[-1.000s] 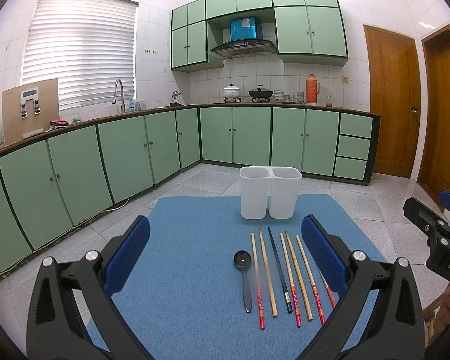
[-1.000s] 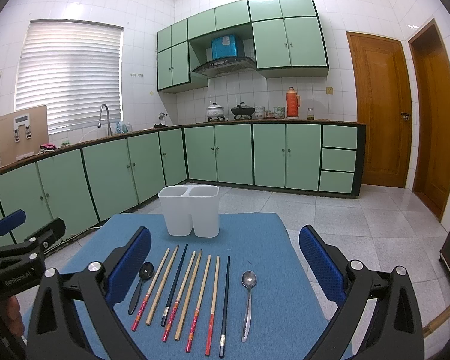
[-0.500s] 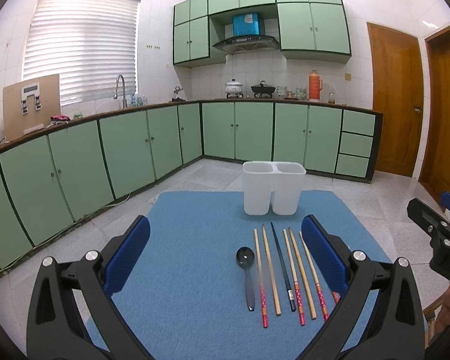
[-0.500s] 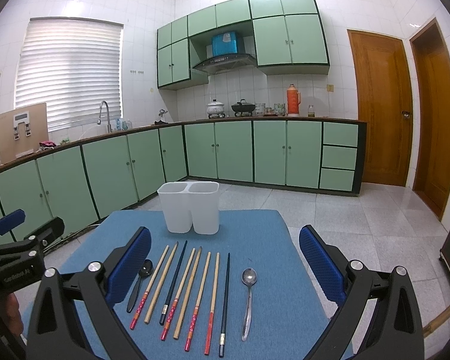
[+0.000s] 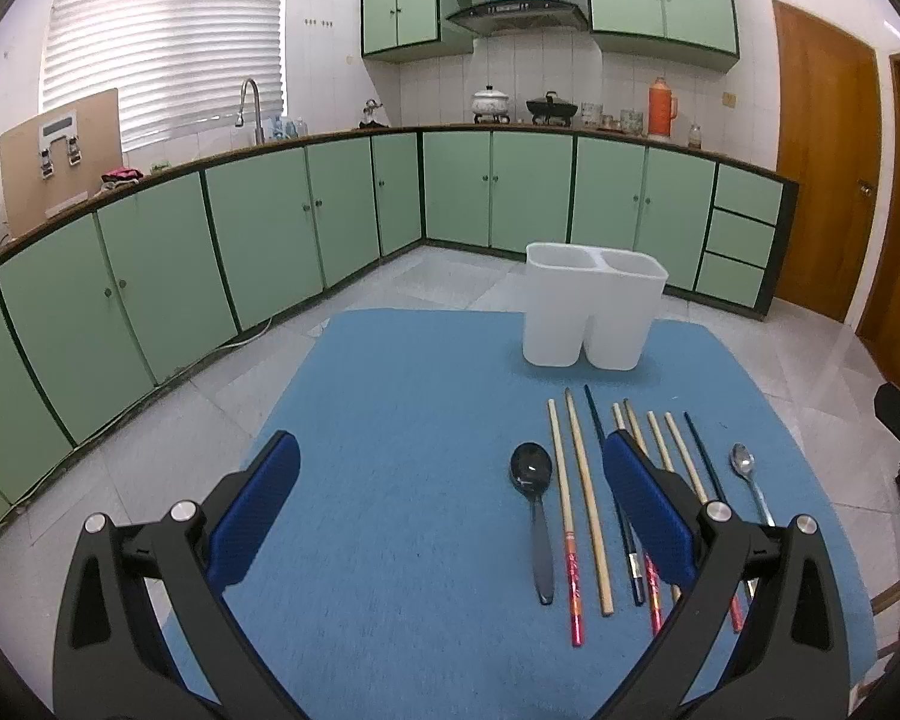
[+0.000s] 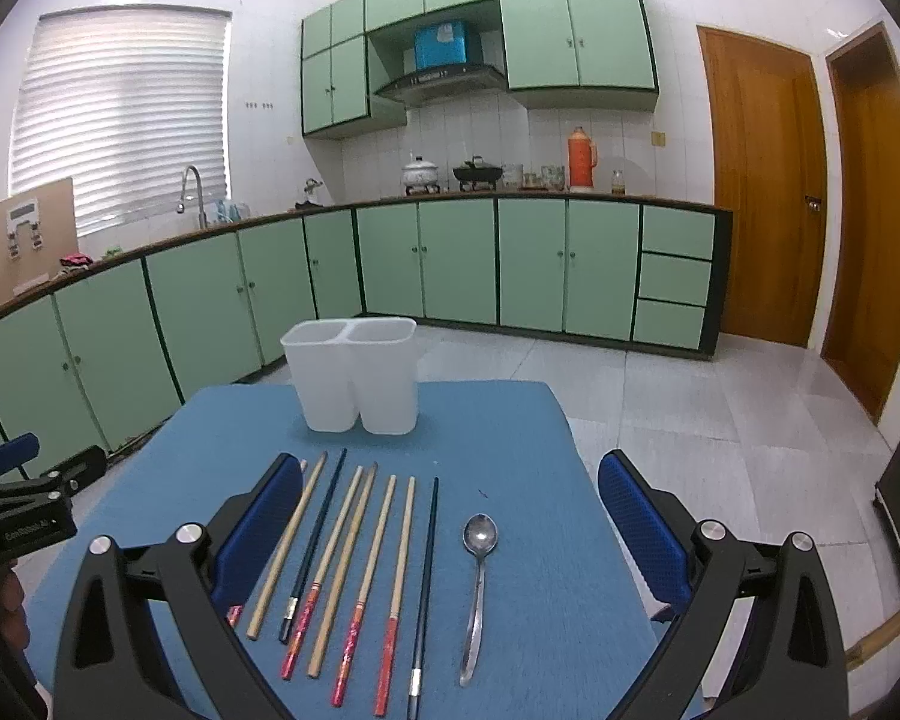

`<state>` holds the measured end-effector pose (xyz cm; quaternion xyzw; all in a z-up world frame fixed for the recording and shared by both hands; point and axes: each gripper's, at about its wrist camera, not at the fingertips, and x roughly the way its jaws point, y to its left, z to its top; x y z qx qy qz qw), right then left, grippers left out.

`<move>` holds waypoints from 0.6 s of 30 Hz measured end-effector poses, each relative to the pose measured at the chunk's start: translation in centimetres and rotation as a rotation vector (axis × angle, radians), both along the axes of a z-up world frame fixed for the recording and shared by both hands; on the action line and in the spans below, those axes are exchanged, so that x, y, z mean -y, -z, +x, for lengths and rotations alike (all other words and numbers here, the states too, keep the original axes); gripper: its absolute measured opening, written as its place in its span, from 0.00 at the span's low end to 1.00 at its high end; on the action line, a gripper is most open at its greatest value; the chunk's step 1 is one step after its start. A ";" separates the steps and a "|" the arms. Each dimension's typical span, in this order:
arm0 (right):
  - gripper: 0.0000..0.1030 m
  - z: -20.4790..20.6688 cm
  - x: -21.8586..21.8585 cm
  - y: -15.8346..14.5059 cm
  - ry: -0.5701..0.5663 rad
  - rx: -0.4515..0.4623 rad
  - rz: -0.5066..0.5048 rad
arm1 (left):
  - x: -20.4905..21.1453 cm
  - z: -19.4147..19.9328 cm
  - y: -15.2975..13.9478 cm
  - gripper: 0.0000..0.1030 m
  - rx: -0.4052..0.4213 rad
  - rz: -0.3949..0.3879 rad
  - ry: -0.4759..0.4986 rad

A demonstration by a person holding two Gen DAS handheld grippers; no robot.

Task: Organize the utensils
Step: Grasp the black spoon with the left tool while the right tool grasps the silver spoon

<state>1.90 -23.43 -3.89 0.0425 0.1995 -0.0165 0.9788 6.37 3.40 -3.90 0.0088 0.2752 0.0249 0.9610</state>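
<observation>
A white two-compartment holder (image 5: 594, 313) (image 6: 354, 378) stands empty at the far side of the blue mat (image 5: 402, 480) (image 6: 510, 438). Several chopsticks (image 5: 582, 504) (image 6: 360, 552) lie in a row in front of it, with a black spoon (image 5: 533, 474) at their left and a metal spoon (image 6: 479, 570) (image 5: 744, 468) at their right. My left gripper (image 5: 450, 498) is open and empty above the mat, left of the row. My right gripper (image 6: 450, 516) is open and empty above the chopsticks and the metal spoon.
The mat covers a low table with tiled floor (image 6: 690, 408) around it. Green cabinets (image 5: 270, 228) run along the left and back walls. Two wooden doors (image 6: 762, 180) are at the right. The left gripper's body (image 6: 18, 516) shows at the right view's left edge.
Both grippers have moved forward and lower toward the table. The left one has shifted left, so the utensils sit further right in its view. Nothing on the mat has moved.
</observation>
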 end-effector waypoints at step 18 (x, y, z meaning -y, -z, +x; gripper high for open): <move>0.53 11.7 2.1 8.4 -0.082 -0.439 0.004 | 1.7 11.2 7.3 0.75 -0.318 -0.010 0.061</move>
